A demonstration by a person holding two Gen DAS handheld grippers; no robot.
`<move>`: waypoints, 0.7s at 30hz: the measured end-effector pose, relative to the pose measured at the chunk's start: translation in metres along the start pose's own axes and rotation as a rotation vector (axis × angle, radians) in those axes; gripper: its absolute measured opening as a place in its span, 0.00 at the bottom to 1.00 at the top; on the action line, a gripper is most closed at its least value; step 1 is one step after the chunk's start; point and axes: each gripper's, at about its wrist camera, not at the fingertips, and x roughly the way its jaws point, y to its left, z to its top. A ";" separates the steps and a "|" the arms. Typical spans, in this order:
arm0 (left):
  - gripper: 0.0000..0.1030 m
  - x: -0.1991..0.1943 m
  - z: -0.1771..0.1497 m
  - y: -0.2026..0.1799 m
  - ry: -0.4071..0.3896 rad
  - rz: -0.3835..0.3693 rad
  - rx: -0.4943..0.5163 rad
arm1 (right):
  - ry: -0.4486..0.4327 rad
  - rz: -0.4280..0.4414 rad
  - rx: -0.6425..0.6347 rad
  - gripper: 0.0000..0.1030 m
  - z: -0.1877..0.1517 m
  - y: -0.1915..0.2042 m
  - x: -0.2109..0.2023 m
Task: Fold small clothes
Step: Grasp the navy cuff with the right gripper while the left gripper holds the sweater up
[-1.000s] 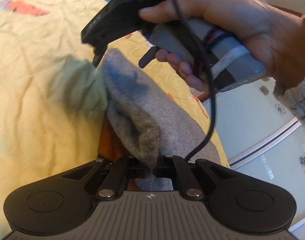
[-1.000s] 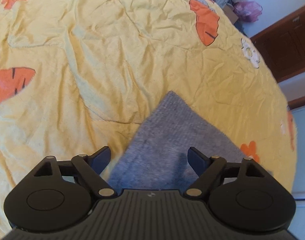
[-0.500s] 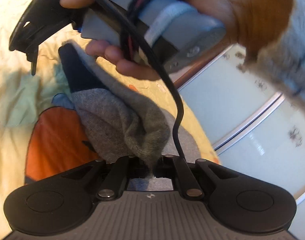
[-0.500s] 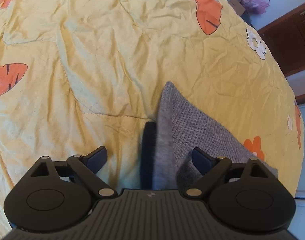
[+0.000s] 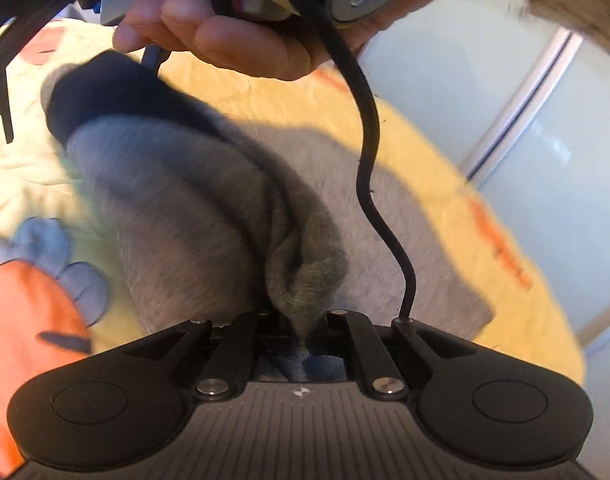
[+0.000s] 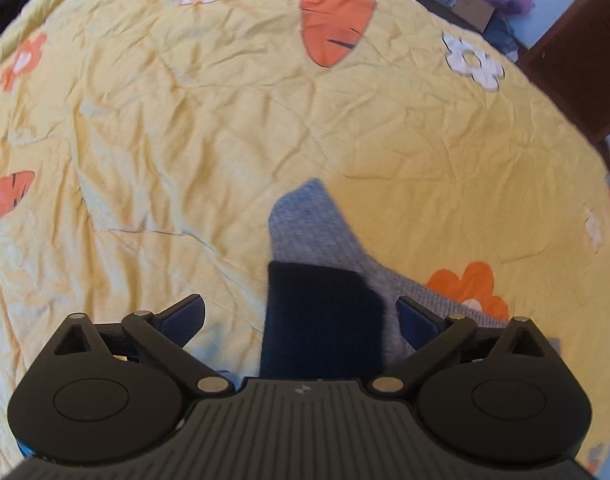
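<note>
A grey knit sock (image 5: 193,216) with a dark navy cuff (image 5: 105,92) lies on the yellow bedspread (image 5: 273,92), partly doubled over. My left gripper (image 5: 301,320) is shut on a bunched grey end of the sock and holds it up off the bed. In the right wrist view the same grey sock (image 6: 309,224) and its navy cuff (image 6: 321,320) lie under my right gripper (image 6: 301,316). Its jaws are opening wide and the pads touch no fabric. A person's hand (image 5: 233,36) holding the right gripper fills the top of the left wrist view.
The yellow bedspread (image 6: 225,128) with orange carrot and flower prints spreads wide to the left and ahead. Its edge (image 5: 517,240) runs close on the right, with pale tiled floor (image 5: 545,128) beyond. Bags, a box (image 6: 473,4) and dark wooden furniture (image 6: 577,60) stand past the far corner.
My left gripper carried the sock's end across, folding the grey fabric so the navy cuff came up on top. My right gripper's jaws widened, and the hand holding it rose toward the top of the left view.
</note>
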 end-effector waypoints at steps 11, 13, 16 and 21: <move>0.12 -0.008 -0.001 0.027 -0.006 -0.073 -0.171 | -0.164 0.432 0.309 0.94 -0.050 -0.157 -0.011; 0.12 -0.016 -0.005 0.040 -0.018 -0.096 -0.222 | -0.182 0.513 0.308 0.92 -0.056 -0.159 -0.006; 0.12 -0.027 -0.013 0.055 -0.033 -0.123 -0.290 | -0.159 0.550 0.288 0.89 -0.058 -0.147 0.008; 0.12 -0.048 -0.035 0.059 -0.037 -0.103 -0.286 | -0.184 0.587 0.217 0.51 -0.054 -0.121 0.018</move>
